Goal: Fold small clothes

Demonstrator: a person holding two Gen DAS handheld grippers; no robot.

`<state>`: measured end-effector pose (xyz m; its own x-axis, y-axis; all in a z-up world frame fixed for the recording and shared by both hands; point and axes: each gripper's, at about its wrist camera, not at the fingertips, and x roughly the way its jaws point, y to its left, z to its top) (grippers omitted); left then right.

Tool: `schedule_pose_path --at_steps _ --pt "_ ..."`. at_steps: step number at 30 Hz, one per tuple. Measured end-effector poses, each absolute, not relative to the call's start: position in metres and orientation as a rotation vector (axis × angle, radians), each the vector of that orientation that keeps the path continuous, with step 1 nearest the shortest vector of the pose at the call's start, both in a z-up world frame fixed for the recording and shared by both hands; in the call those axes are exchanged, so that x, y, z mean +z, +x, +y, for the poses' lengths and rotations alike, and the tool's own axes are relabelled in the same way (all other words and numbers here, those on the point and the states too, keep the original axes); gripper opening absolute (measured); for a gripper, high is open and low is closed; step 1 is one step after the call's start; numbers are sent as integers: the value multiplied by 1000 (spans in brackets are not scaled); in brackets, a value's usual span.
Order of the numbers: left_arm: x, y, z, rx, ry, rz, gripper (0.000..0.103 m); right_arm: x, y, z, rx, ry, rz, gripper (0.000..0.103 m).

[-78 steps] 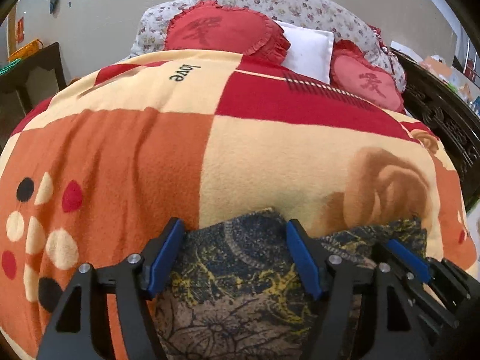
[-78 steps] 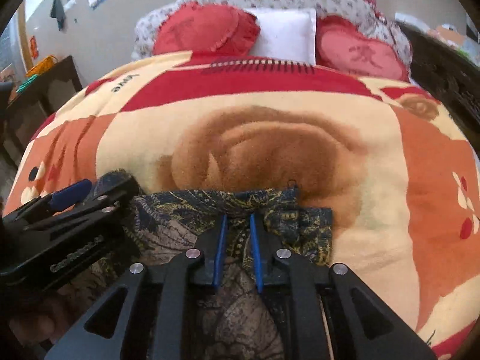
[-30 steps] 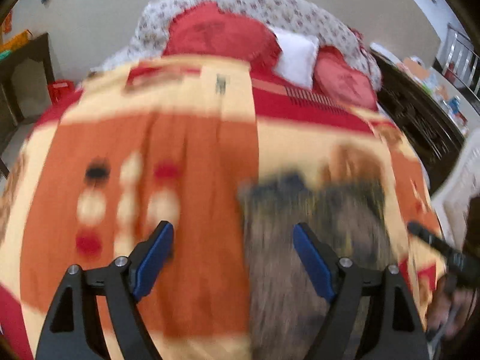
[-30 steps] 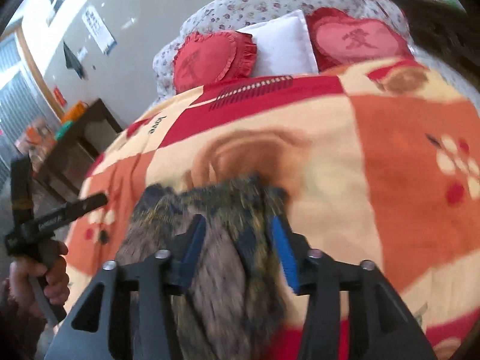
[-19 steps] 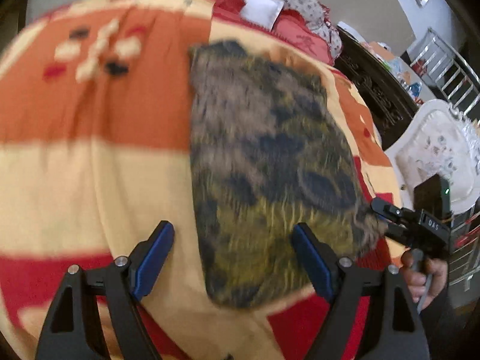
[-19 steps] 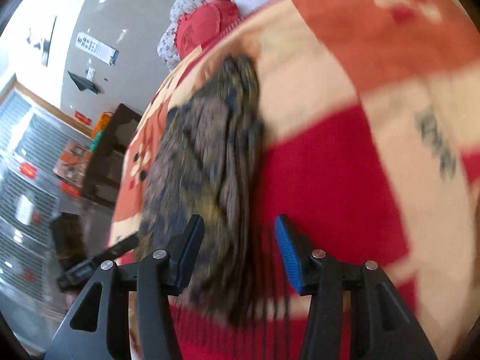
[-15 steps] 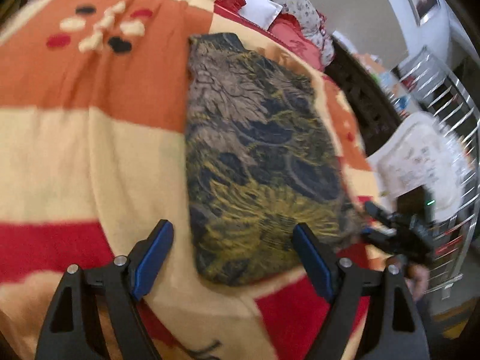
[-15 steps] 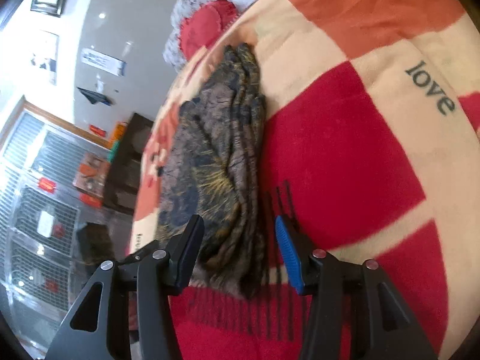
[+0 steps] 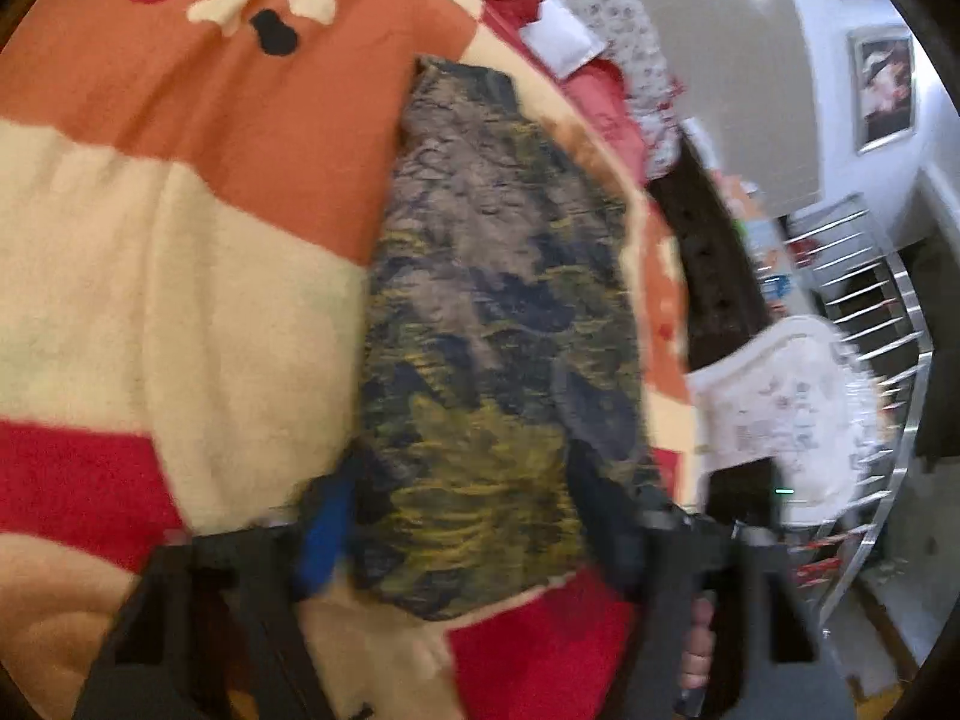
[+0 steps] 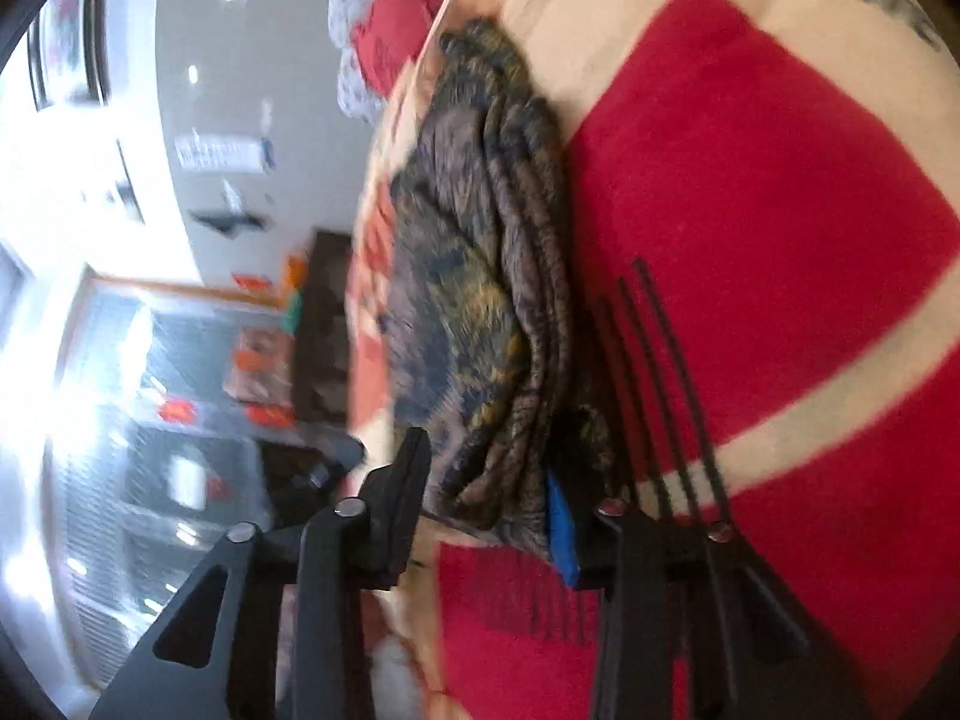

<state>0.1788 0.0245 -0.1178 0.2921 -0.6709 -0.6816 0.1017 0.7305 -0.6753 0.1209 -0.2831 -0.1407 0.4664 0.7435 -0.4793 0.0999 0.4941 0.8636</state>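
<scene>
Both claws drop to near end of folded garment (image 9: pixel 498 324) on bed blanket (image 9: pixel 180 276), jaws just closing. Left claw (image 9: pixel 462 522) narrows across garment's width; right claw (image 10: pixel 489 495) pinches stacked edge. Long axis runs straight away from both.

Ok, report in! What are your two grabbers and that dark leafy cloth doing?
Both jaws just closing. Left gripper and right gripper each straddle the folded cloth's near end. Nothing in the way.

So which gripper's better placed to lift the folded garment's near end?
Right, probably: the right gripper, jaws just closing, has its pads against the garment's stacked edge. The left gripper, also closing, spans its flat width; contact is blurred.
</scene>
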Motion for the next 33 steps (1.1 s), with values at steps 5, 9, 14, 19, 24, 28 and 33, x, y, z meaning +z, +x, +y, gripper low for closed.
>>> schedule_pose_path --at_steps 5,9,14,19,24,28,33 --pt "-112 172 26 -507 -574 1188 24 -116 114 -273 439 848 1011 11" --pt "-101 156 19 -532 -542 1205 23 -93 98 -277 428 794 994 10" --pt "-100 123 22 -571 -487 1215 23 -78 70 -281 466 769 1013 10" --pt "-111 111 20 -536 -425 1181 43 -107 57 -285 422 824 1067 13" --pt "-96 101 20 -485 -348 1134 52 -107 46 -302 371 926 1059 17" --pt "-57 80 11 -418 -188 959 51 -50 32 -297 247 620 958 17" --pt "-62 73 -32 -442 -82 942 18 -15 29 -231 236 173 812 17"
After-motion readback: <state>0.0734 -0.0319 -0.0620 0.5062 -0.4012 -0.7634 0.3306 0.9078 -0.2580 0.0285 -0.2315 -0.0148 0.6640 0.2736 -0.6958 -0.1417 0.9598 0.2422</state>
